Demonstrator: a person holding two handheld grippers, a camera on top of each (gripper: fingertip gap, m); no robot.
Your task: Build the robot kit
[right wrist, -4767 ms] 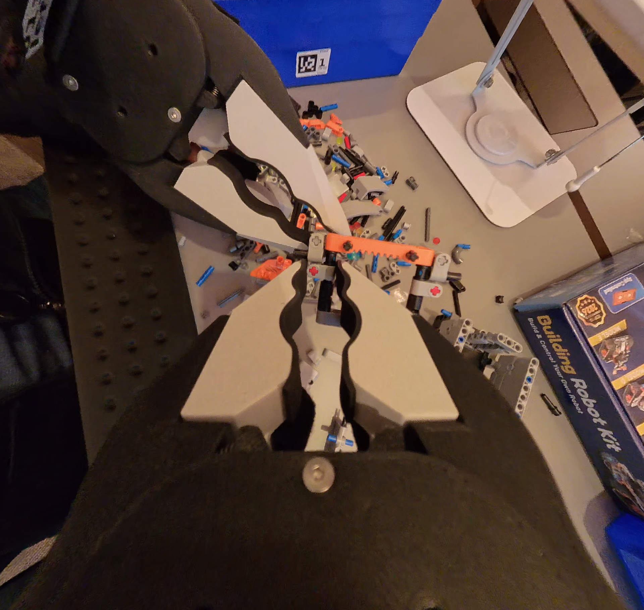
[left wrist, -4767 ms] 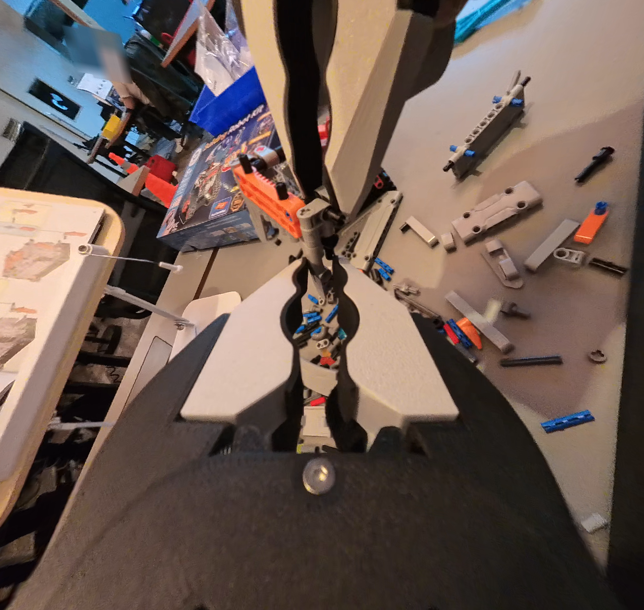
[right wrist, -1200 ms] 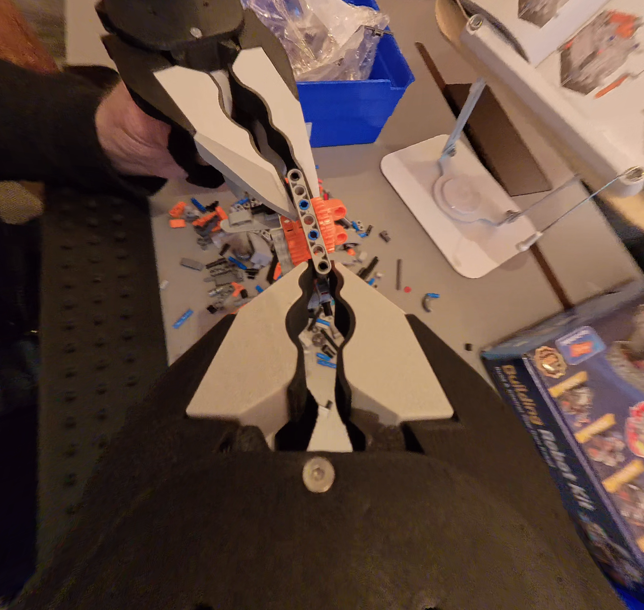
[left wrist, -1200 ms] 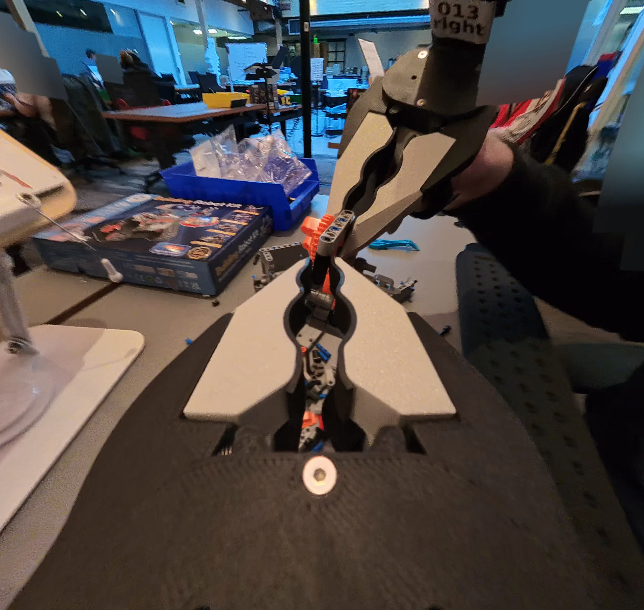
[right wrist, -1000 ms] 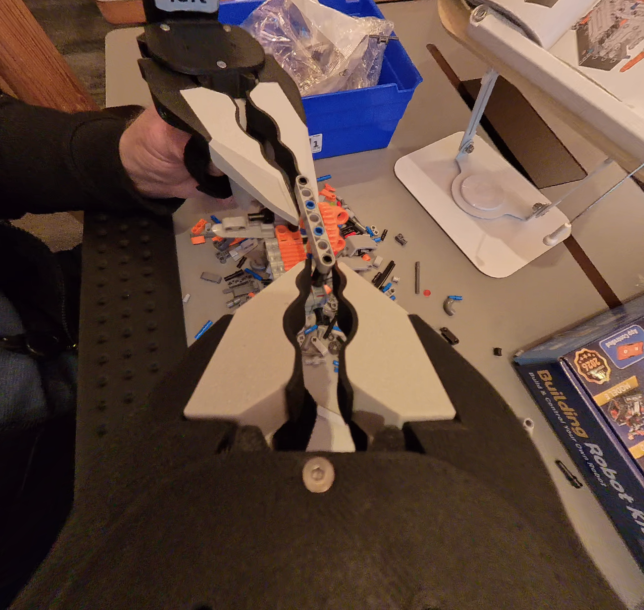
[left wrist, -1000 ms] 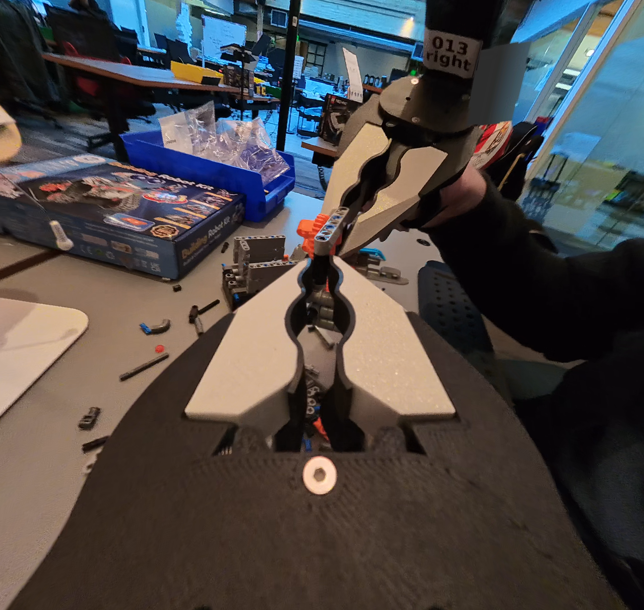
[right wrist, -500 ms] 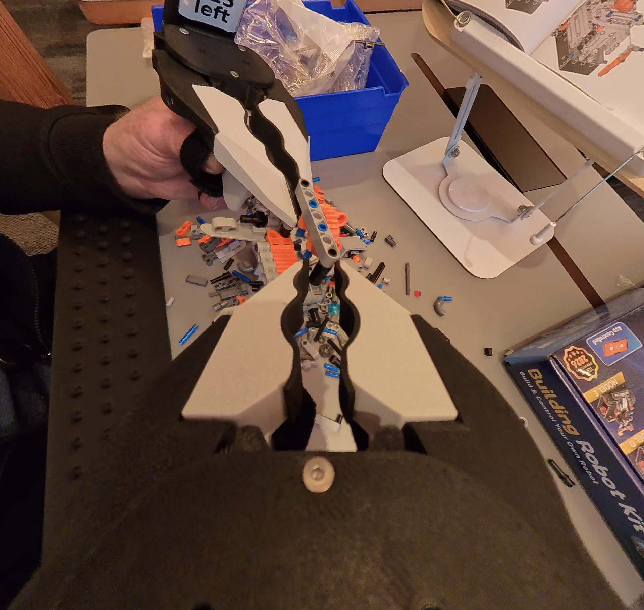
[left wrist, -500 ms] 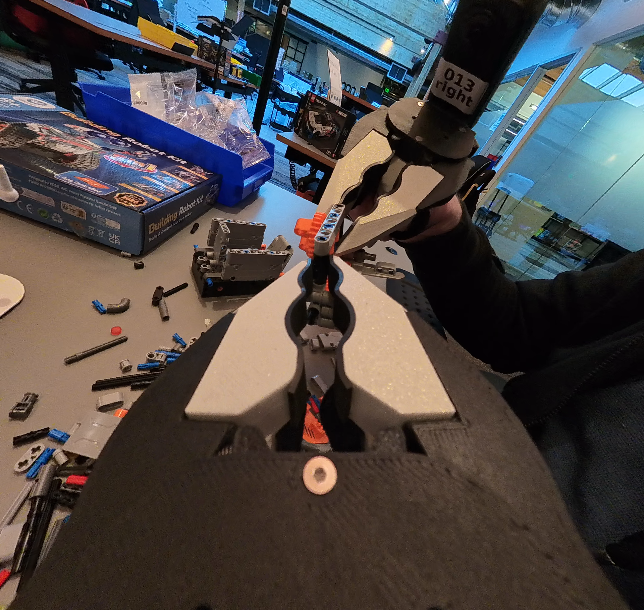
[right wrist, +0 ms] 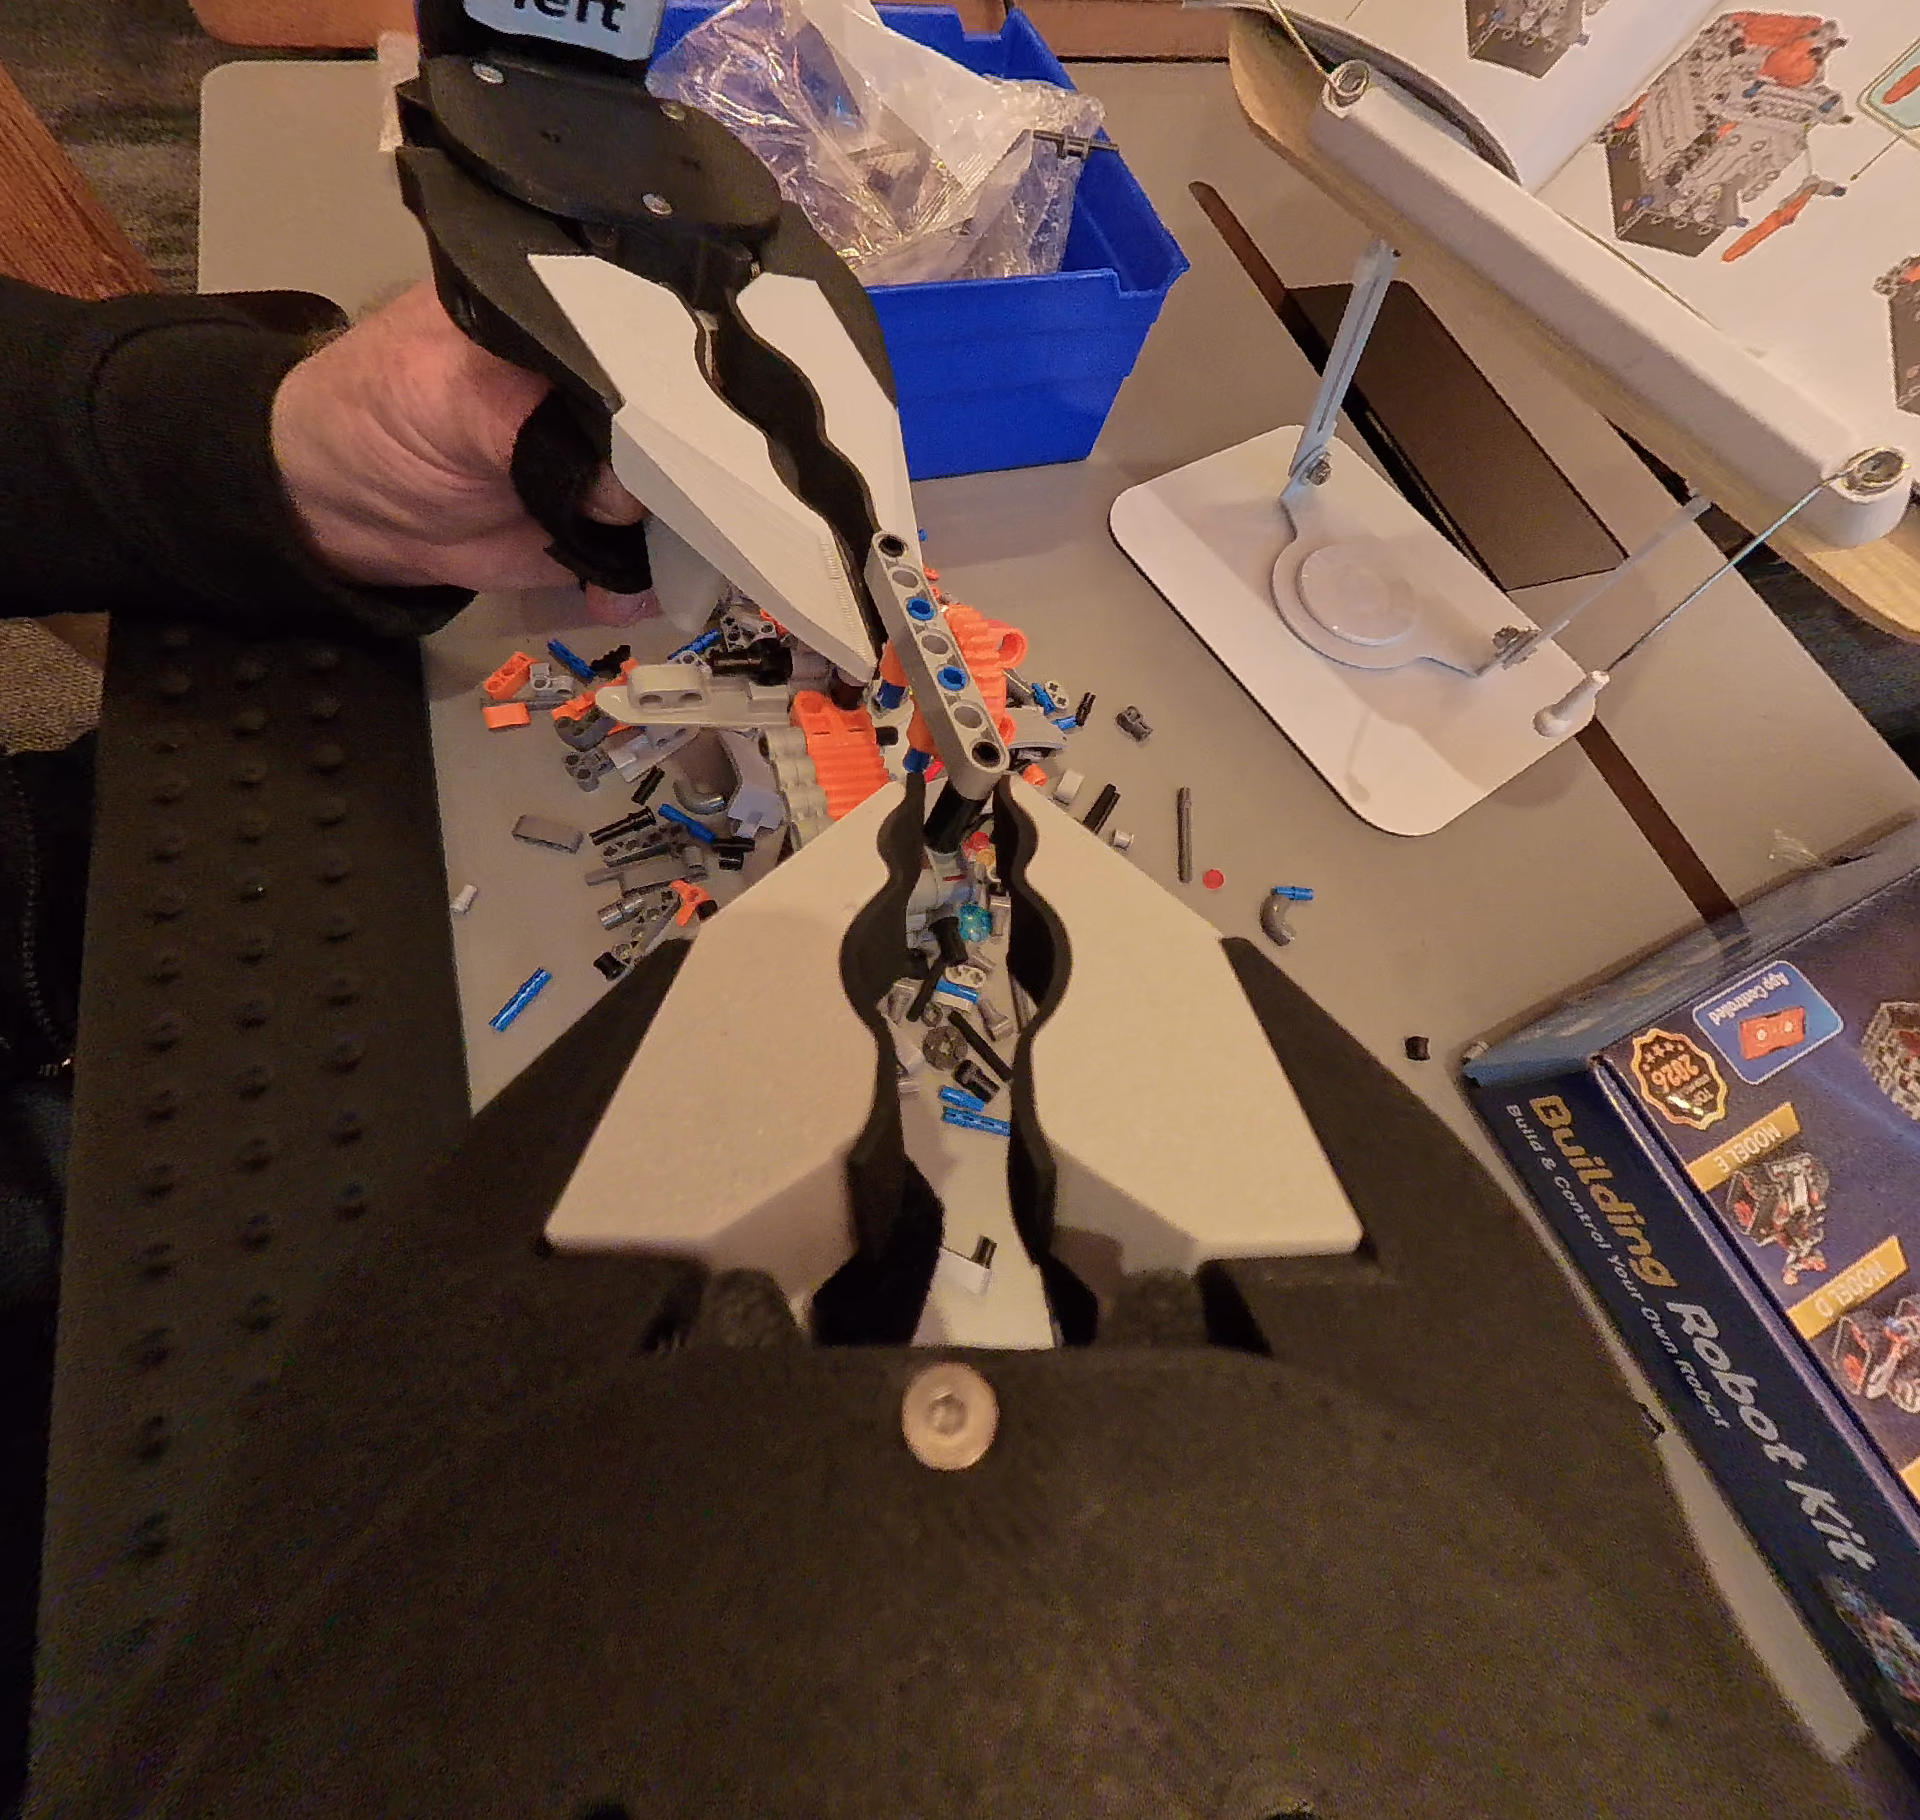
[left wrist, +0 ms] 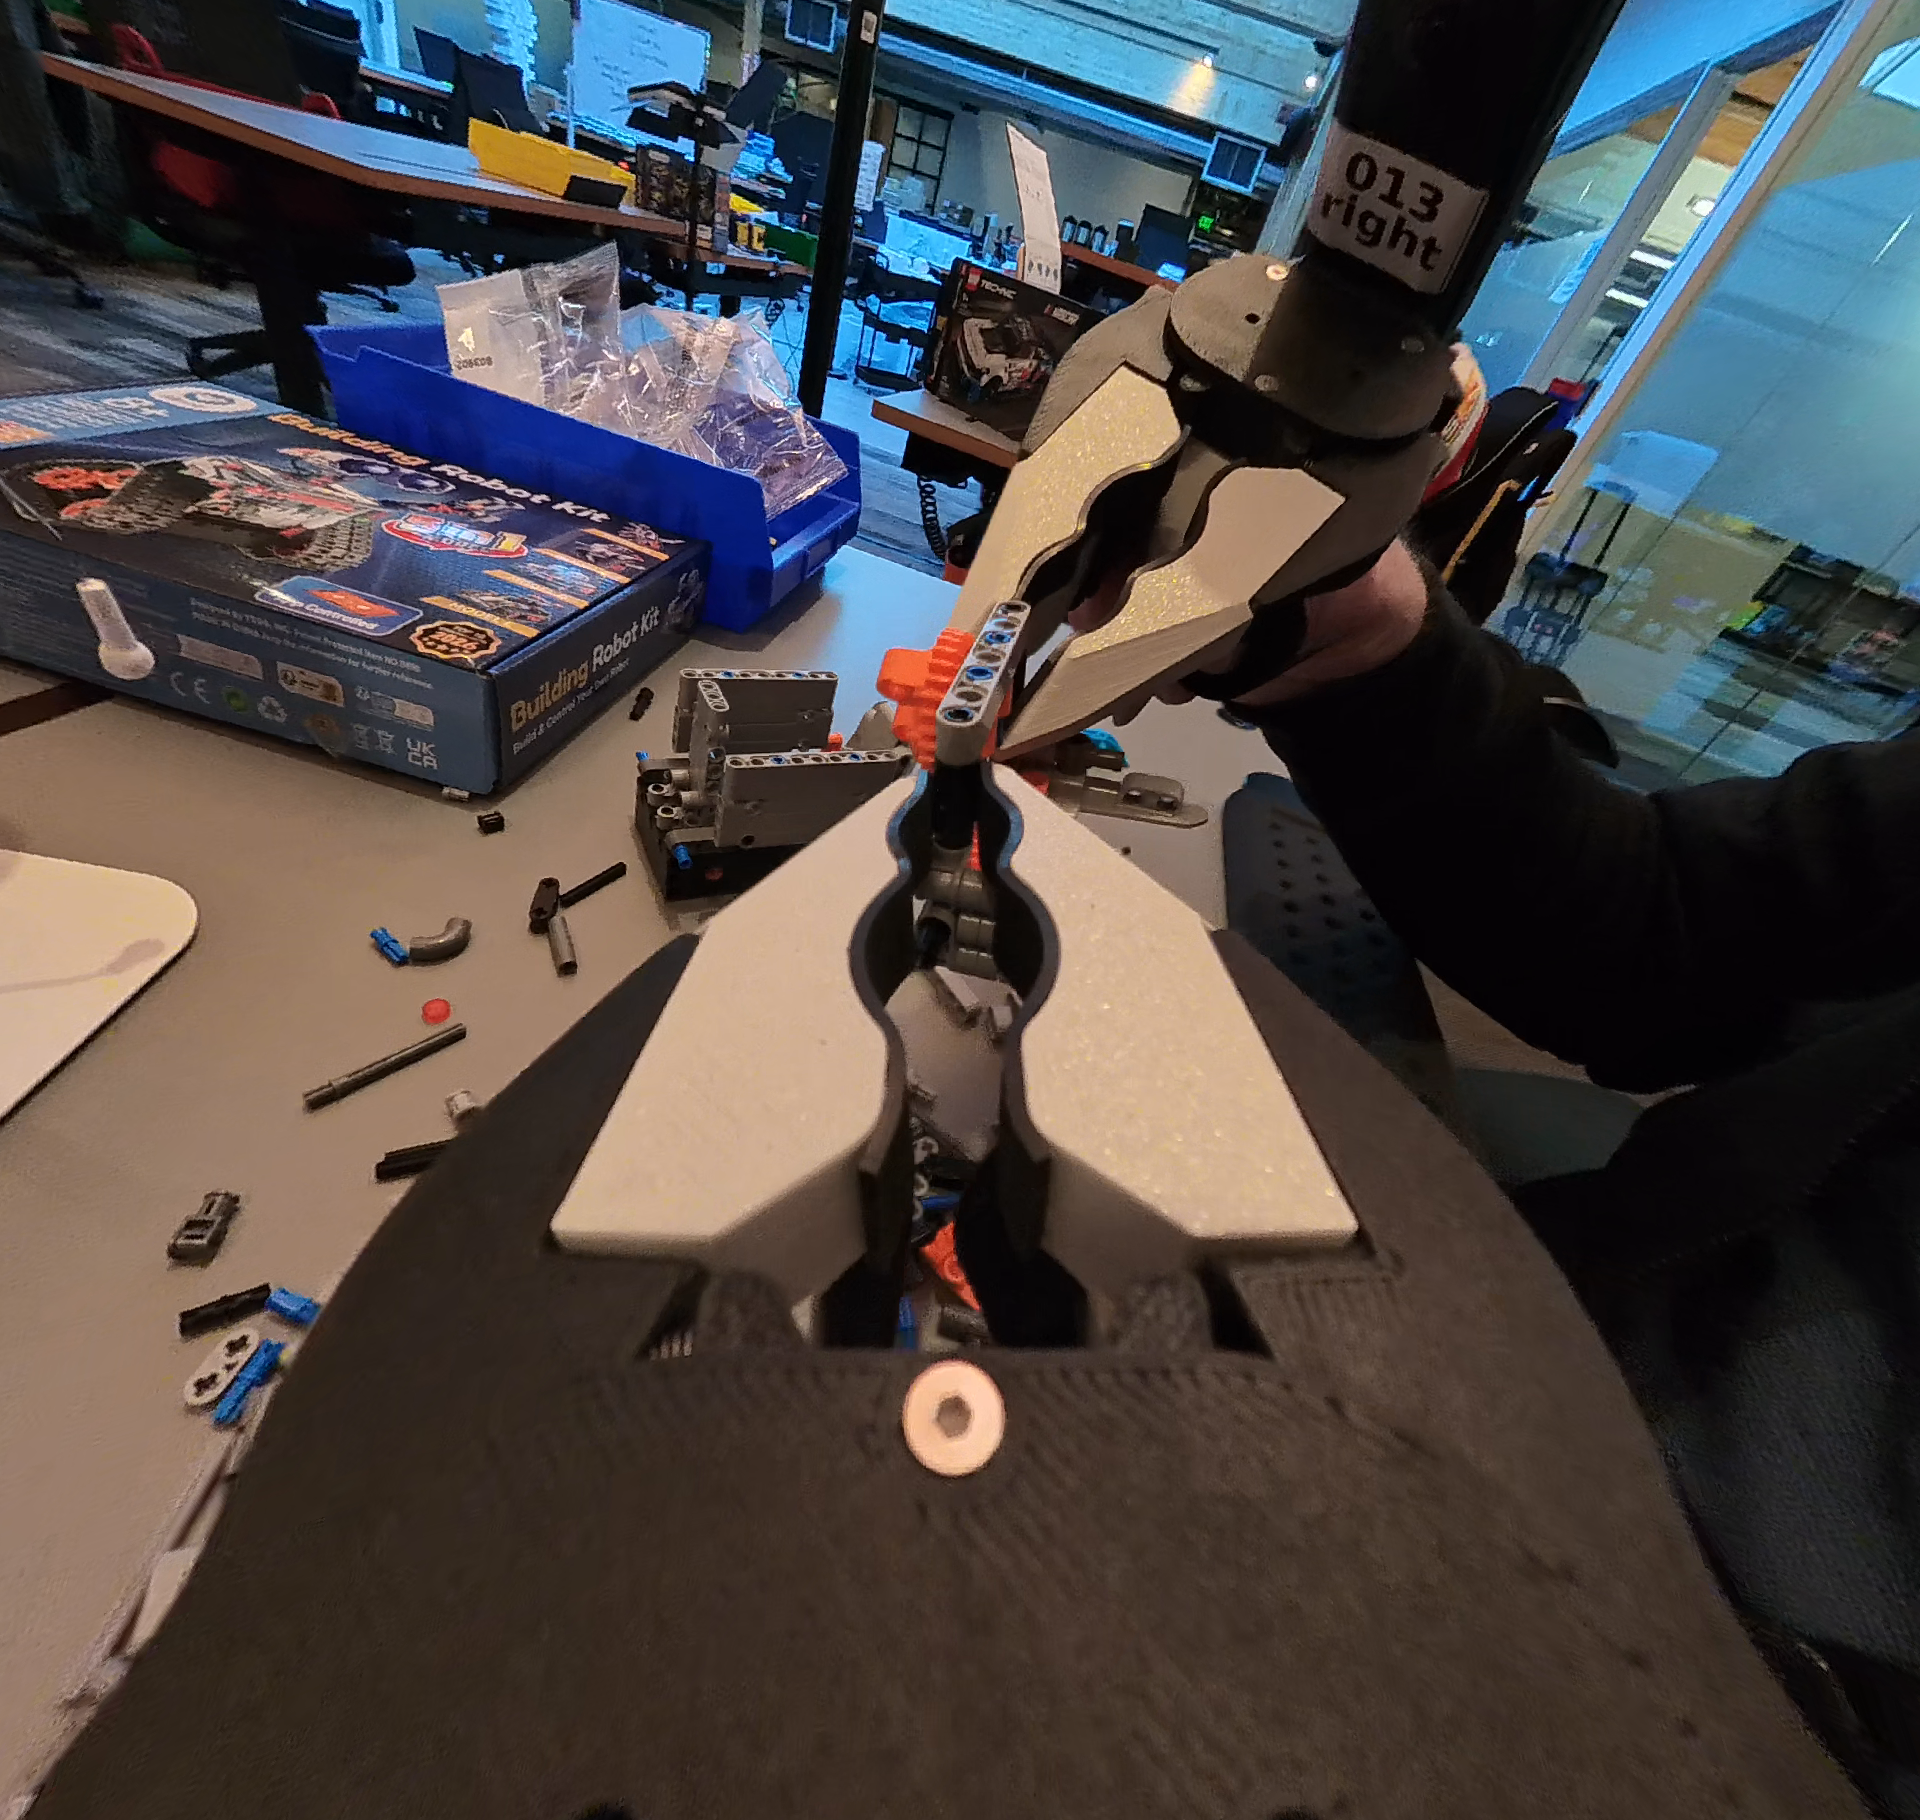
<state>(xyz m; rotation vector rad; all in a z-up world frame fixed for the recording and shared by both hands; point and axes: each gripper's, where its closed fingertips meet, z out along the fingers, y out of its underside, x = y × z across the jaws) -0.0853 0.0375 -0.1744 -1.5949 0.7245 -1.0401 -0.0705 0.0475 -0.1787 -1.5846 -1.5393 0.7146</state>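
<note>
A grey holed beam with blue pins spans between the two gripper tips, above the table. An orange toothed piece is fixed behind it. My left gripper is shut on a black pin at the beam's near end. My right gripper comes in from the upper right, shut on the beam's far end. In the right wrist view the beam and orange piece run from my right gripper, shut on a black pin, up to my left gripper.
A pile of loose building pieces lies under the grippers. A part-built grey block, a blue bin of plastic bags, a kit box, a white stand base and a black studded mat surround it.
Since 4.8 s ago both grippers have lifted the joined parts off the table and a grey beam now shows on them. Over the last second the hold is the same, with slight turning.
</note>
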